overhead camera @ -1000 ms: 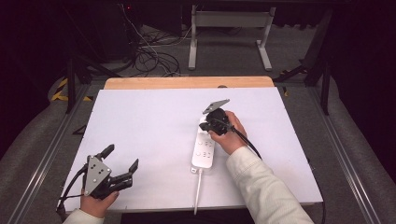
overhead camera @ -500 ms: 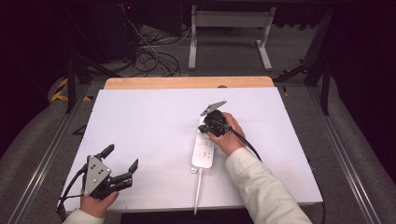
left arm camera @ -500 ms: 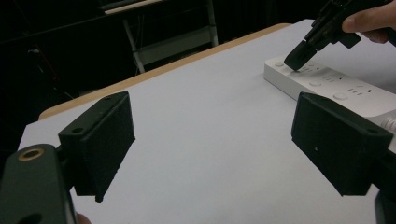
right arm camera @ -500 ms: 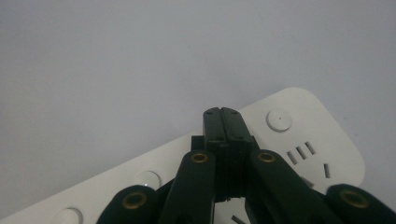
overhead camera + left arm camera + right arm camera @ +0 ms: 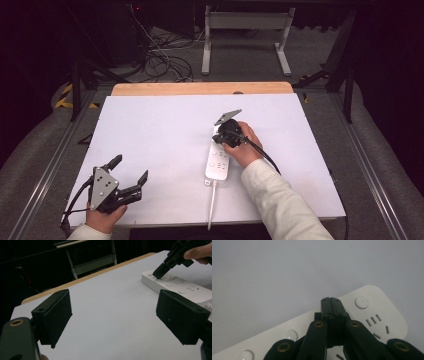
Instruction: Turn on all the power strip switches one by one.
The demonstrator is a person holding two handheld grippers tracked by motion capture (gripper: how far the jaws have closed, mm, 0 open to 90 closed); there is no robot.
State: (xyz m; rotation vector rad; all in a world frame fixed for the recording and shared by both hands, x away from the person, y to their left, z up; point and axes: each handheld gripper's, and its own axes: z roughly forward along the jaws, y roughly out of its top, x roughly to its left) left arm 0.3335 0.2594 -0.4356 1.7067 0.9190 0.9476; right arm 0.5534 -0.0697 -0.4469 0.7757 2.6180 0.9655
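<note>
A white power strip [image 5: 218, 160] lies lengthwise on the white table [image 5: 150, 125], right of its middle. Its cord [image 5: 212, 205] runs off the front edge. My right gripper [image 5: 220, 136] is shut with nothing in it. Its joined tips [image 5: 330, 300] rest on the strip's [image 5: 374, 312] far end, next to a round button [image 5: 361, 302] and a socket. The left gripper view shows that tip [image 5: 158, 273] pressing on the strip [image 5: 180, 286]. My left gripper [image 5: 130, 168] hovers open and holds nothing at the table's front left corner, with bare table between its jaws [image 5: 113, 307].
A wooden strip [image 5: 200, 88] borders the table's far edge. Beyond it, loose cables [image 5: 165, 60] and a metal stand [image 5: 245, 30] sit on the dark floor. Rails [image 5: 50, 165] run along both sides of the table.
My right gripper has dipped a little lower onto the strip's far end. The left gripper has stayed where it was.
</note>
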